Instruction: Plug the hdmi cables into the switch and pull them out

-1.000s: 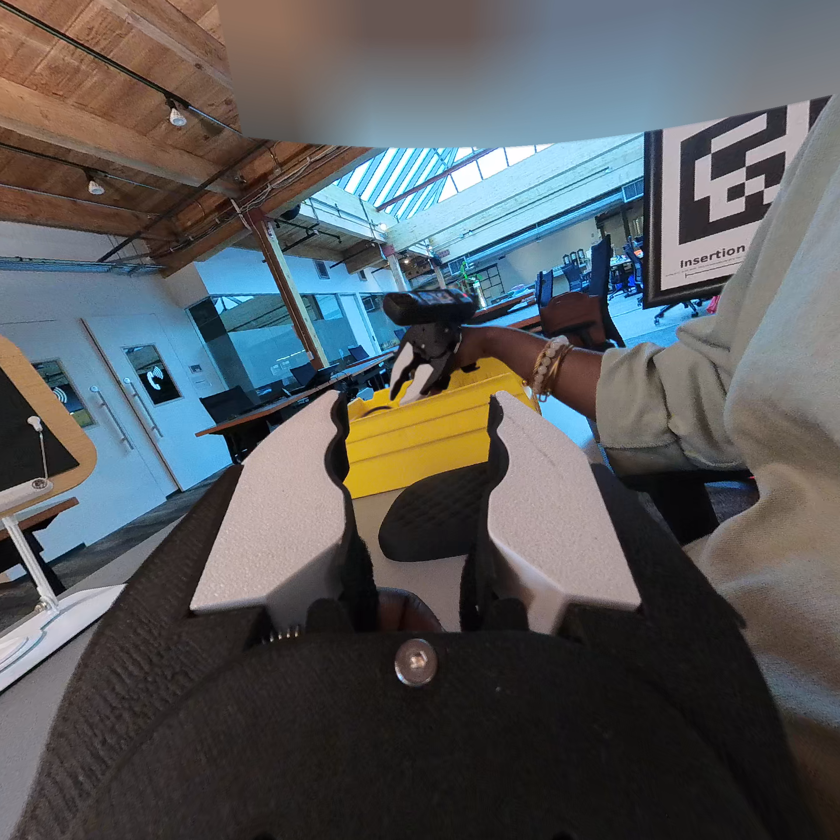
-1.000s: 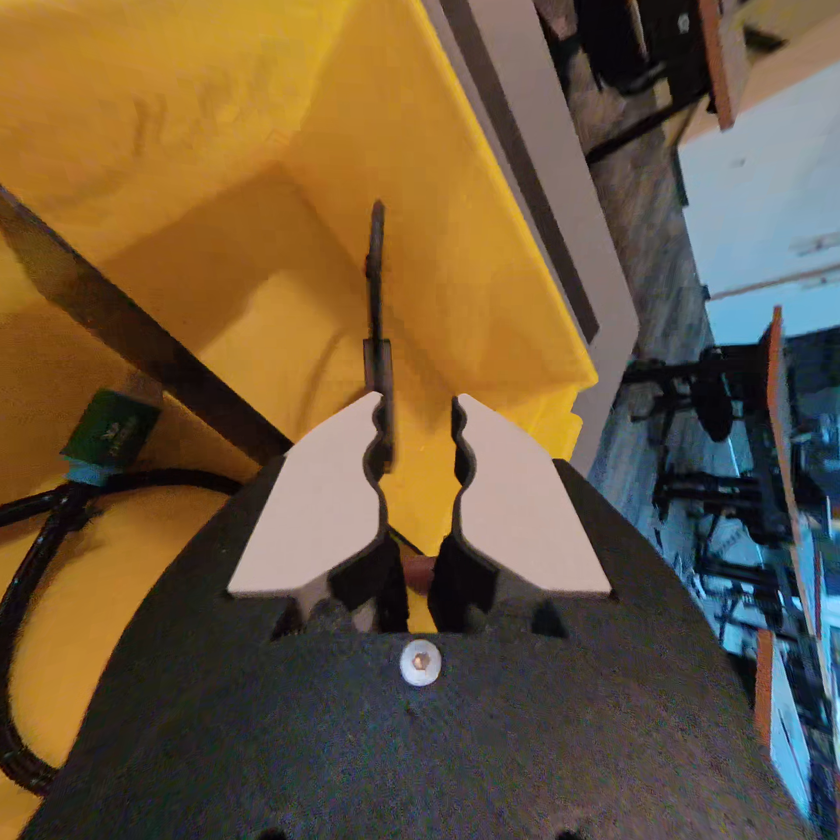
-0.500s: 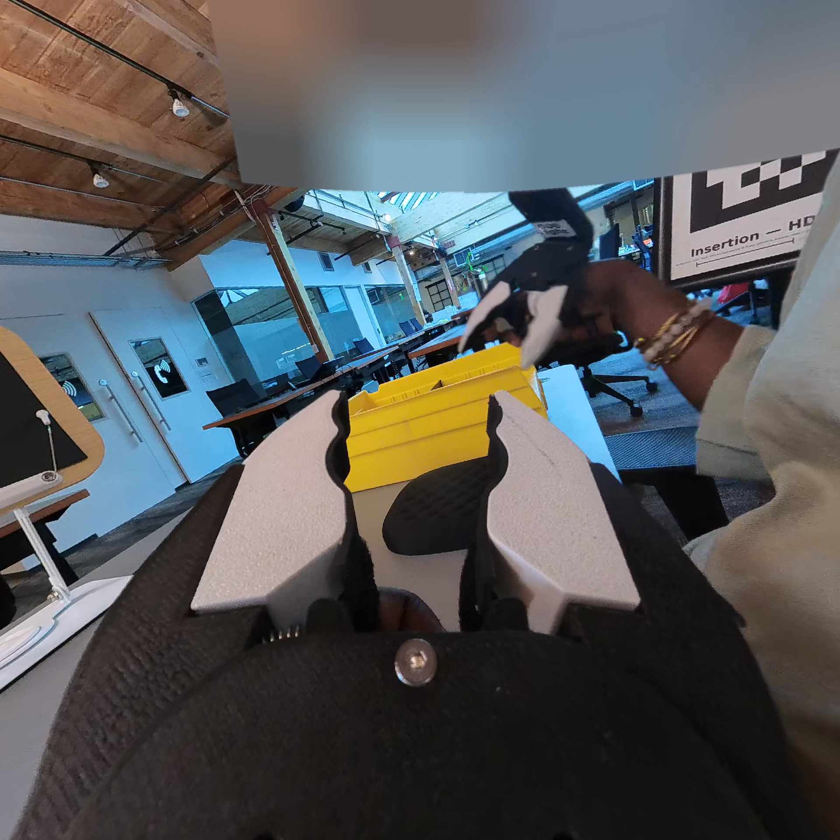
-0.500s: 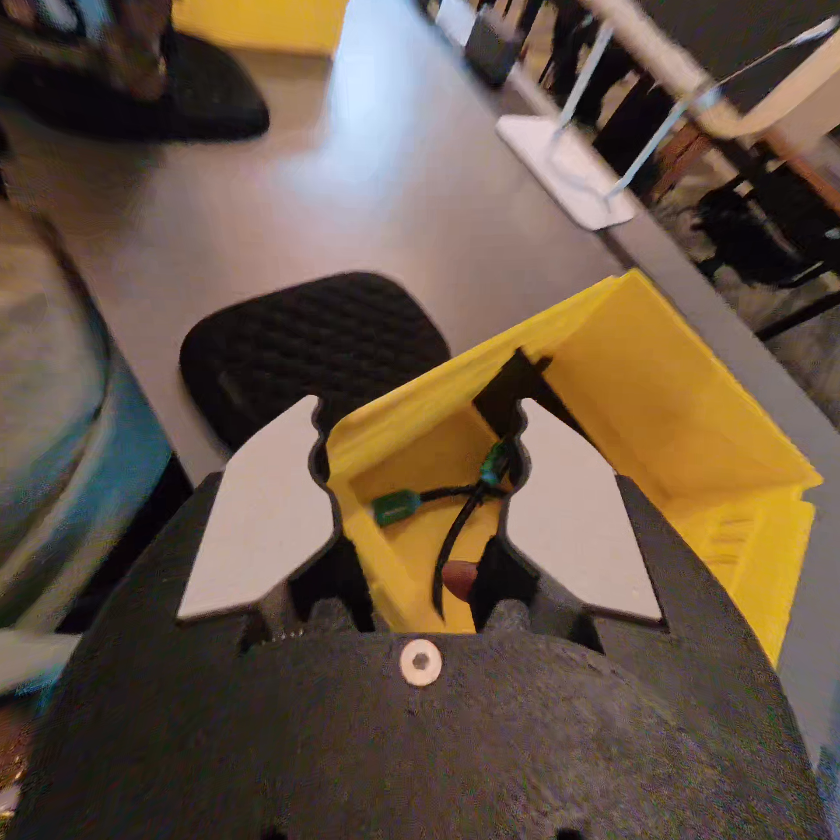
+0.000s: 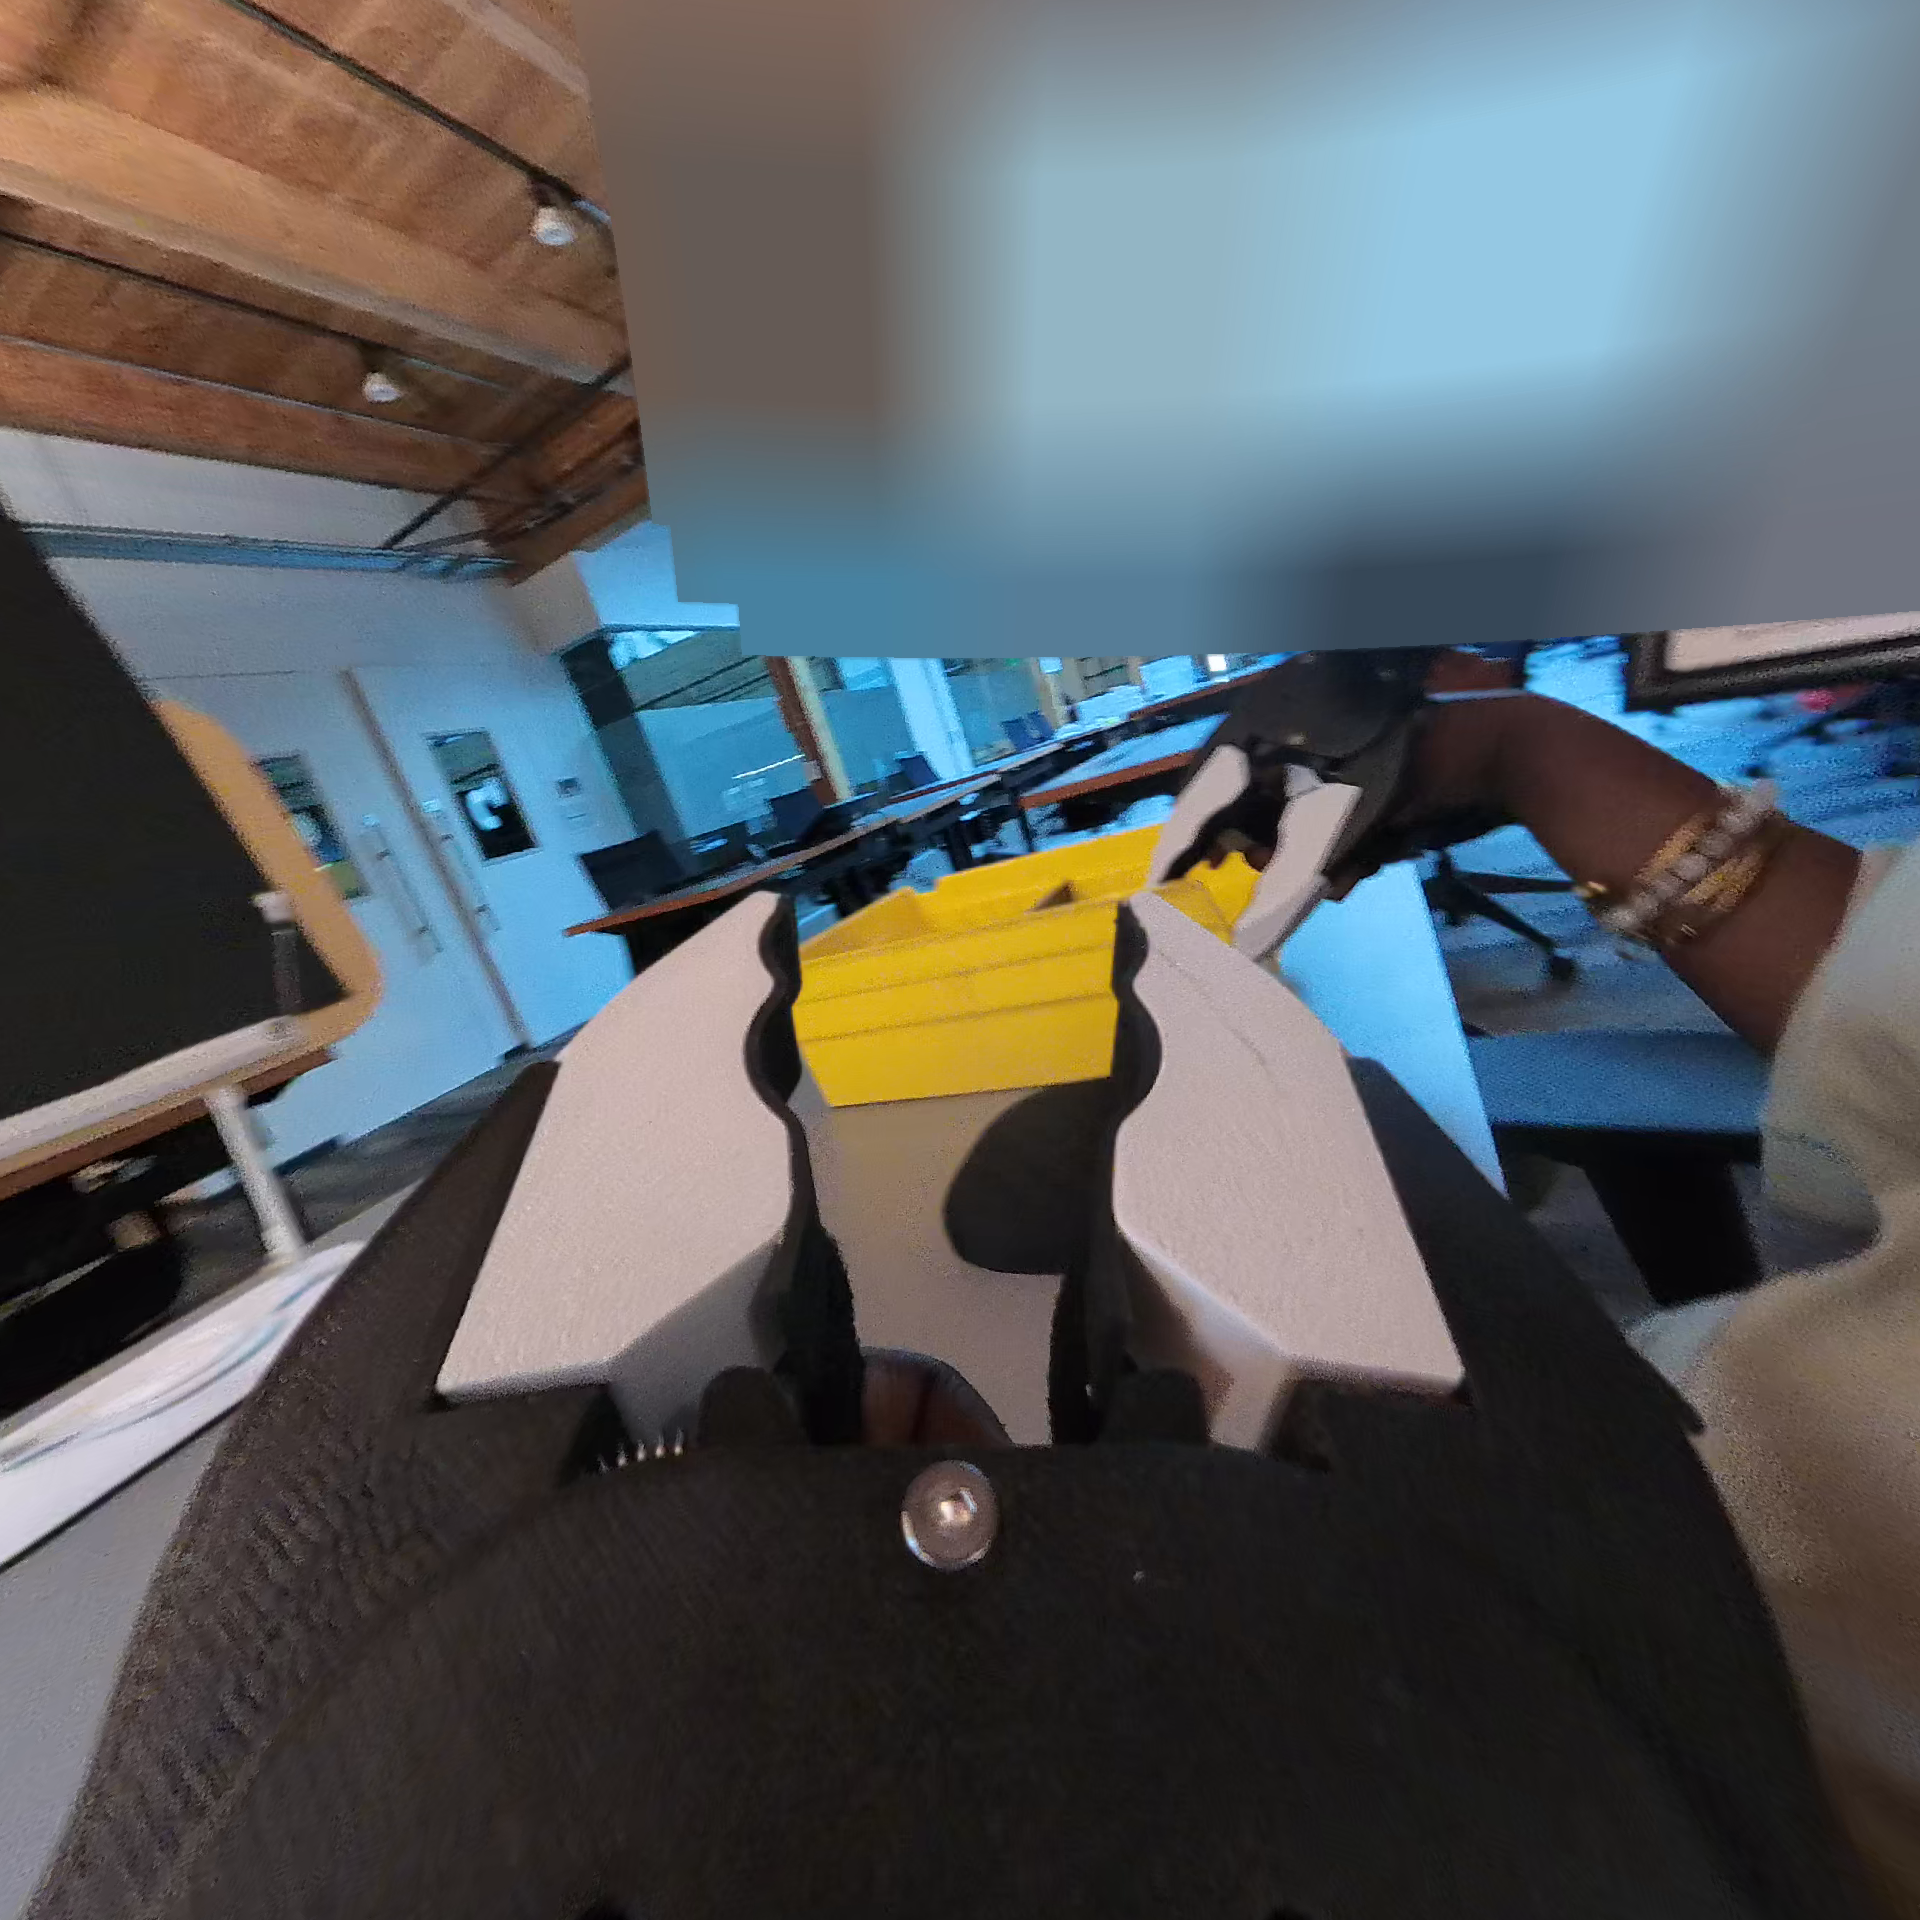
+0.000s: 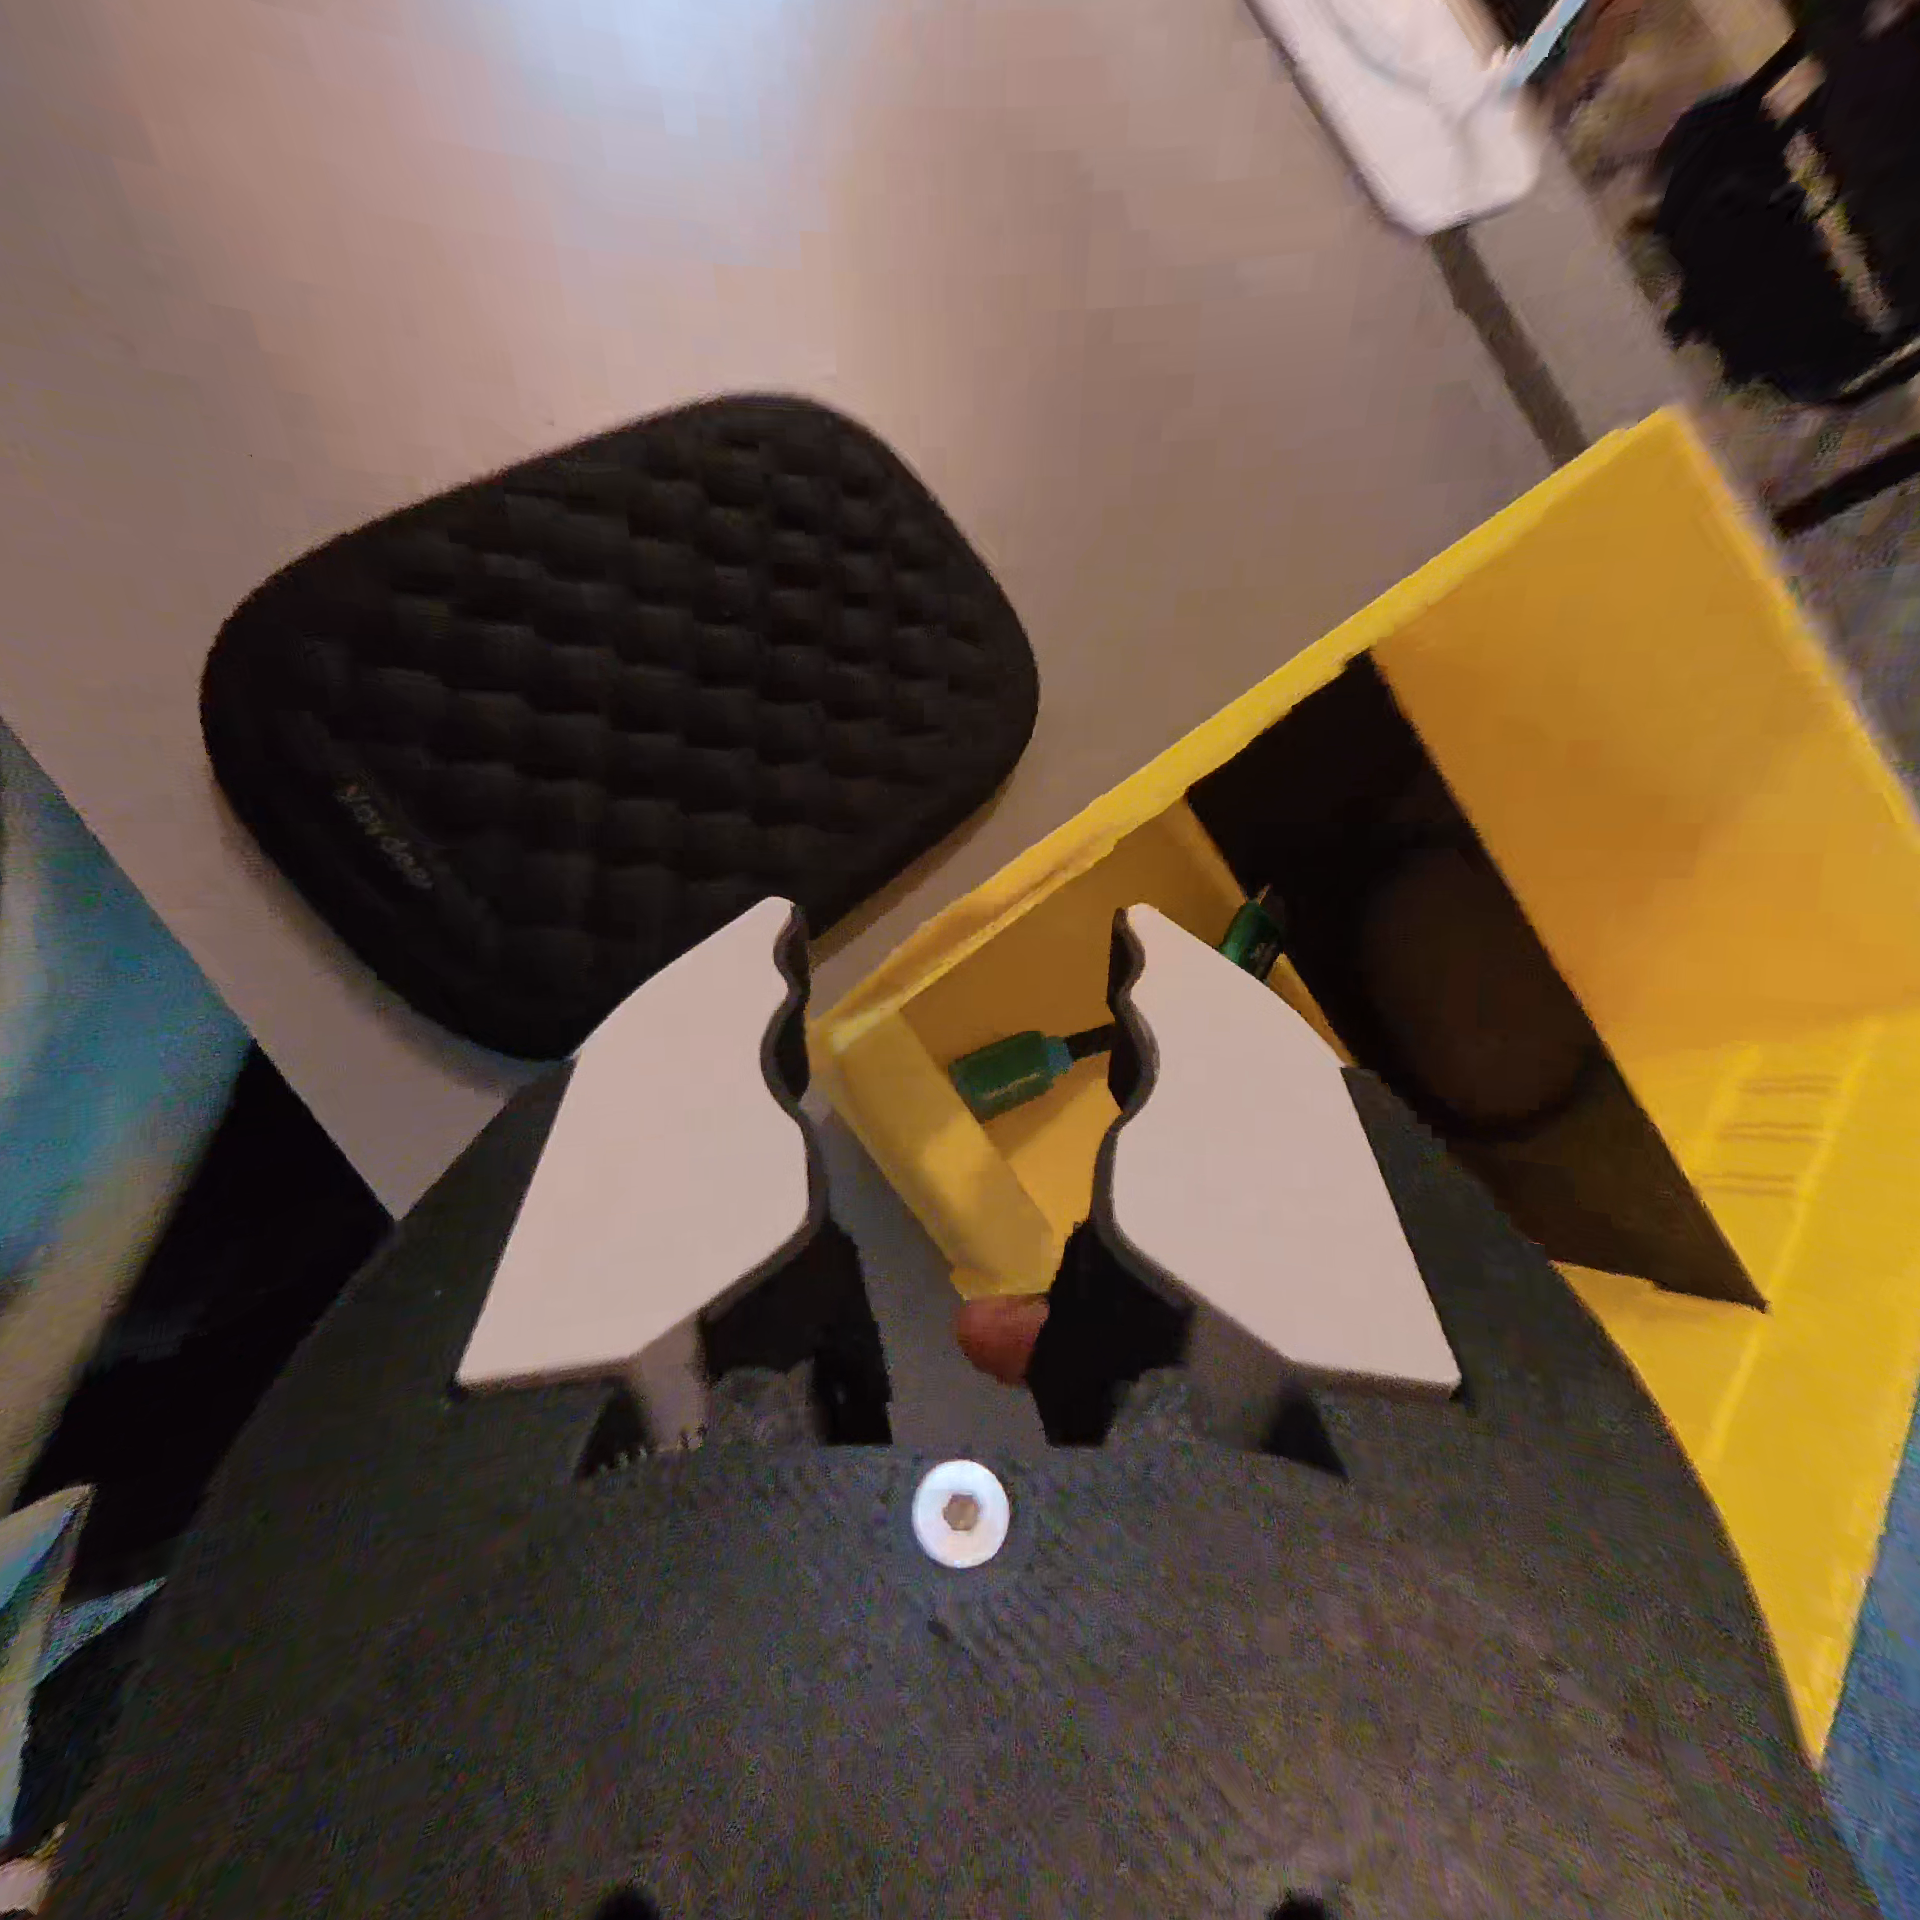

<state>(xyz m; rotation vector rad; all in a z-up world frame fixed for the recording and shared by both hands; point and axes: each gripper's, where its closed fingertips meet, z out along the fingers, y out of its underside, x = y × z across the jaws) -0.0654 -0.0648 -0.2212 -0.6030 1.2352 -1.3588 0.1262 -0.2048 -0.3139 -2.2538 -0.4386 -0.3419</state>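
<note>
The right gripper (image 6: 954,971), jaws wide and empty, has been lifted clear of the yellow plastic bin (image 6: 1621,727), where green-tipped HDMI cables (image 6: 1013,1070) remain ungrasped; the left gripper (image 5: 951,961) is held wide, empty, above the grey desk (image 5: 894,1174).

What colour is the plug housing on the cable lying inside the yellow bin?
Green plug housing, seen best in the right wrist view.

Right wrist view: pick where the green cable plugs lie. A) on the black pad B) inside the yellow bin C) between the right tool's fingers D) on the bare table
B: the green cable plugs lie inside the yellow bin, apart from the black pad and the open right tool.
</note>
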